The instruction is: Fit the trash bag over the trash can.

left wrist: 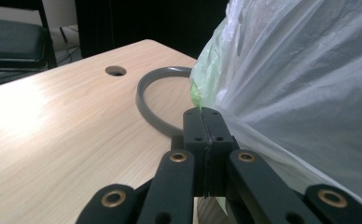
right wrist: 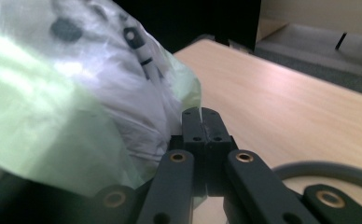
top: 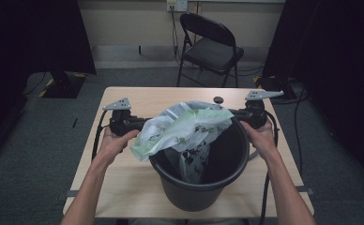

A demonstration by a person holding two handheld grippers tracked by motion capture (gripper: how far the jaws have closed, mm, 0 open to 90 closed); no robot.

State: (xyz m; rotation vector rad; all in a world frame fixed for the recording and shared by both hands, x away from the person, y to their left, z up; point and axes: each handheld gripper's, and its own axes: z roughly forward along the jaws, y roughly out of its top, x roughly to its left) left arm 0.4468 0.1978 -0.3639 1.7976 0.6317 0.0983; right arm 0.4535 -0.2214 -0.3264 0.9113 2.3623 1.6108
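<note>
A black bucket (top: 203, 187) stands at the table's near middle. A thin white and green plastic bag (top: 185, 126) is stretched over its far rim and hangs partly inside. My left gripper (top: 145, 123) is at the bag's left edge, shut on the bag (left wrist: 300, 79); its jaws meet with the film pinched at their tip (left wrist: 202, 112). My right gripper (top: 234, 112) is at the bag's right edge, shut on the bag (right wrist: 76, 107), with its jaws pressed together (right wrist: 201, 112). A hand holds each gripper.
The bucket's grey handle (left wrist: 146, 100) lies on the wooden table (top: 124, 173) behind the bucket. A cable hole (top: 218, 99) sits near the table's far edge. A black folding chair (top: 210, 47) stands beyond the table. Dark curtains flank both sides.
</note>
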